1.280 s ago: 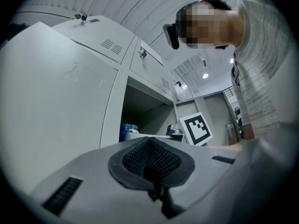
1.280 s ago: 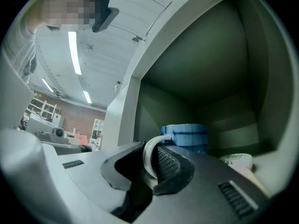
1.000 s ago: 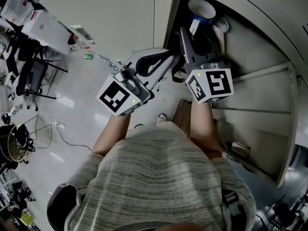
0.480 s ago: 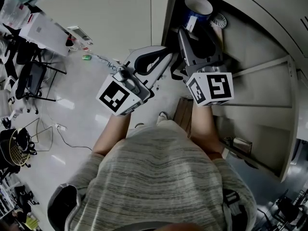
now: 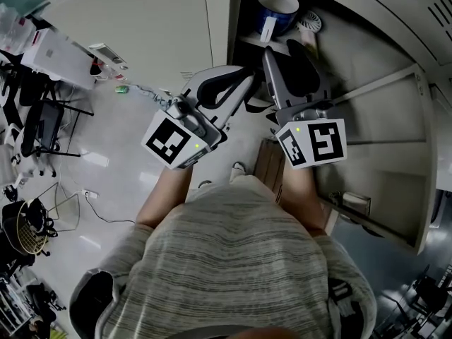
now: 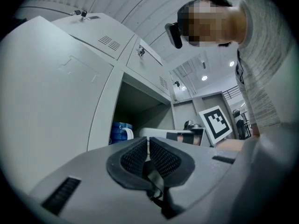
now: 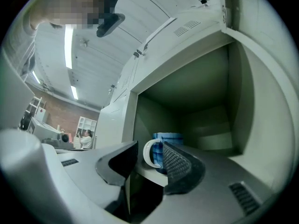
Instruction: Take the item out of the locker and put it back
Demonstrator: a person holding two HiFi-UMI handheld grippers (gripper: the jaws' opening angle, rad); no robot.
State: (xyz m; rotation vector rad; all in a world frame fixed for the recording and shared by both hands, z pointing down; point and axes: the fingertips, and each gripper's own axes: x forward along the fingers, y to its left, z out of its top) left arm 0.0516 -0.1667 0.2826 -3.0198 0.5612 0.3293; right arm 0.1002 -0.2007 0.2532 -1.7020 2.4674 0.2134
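Left tool: pressed together, pinching nothing, just outside the opening.
Locker: door open.
Mug: blue, upright on the locker shelf.
Right tool: spread, has just been opening; mug handle seen through the gap, ungripped.

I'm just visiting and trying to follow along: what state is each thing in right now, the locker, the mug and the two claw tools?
Locker door: swung open.
Mug: upright on the locker shelf, not gripped.
Left gripper: jaws shut, nothing between them.
Right gripper: jaws have just been opening and stand wide; the mug's handle shows ahead between them, pads off it.
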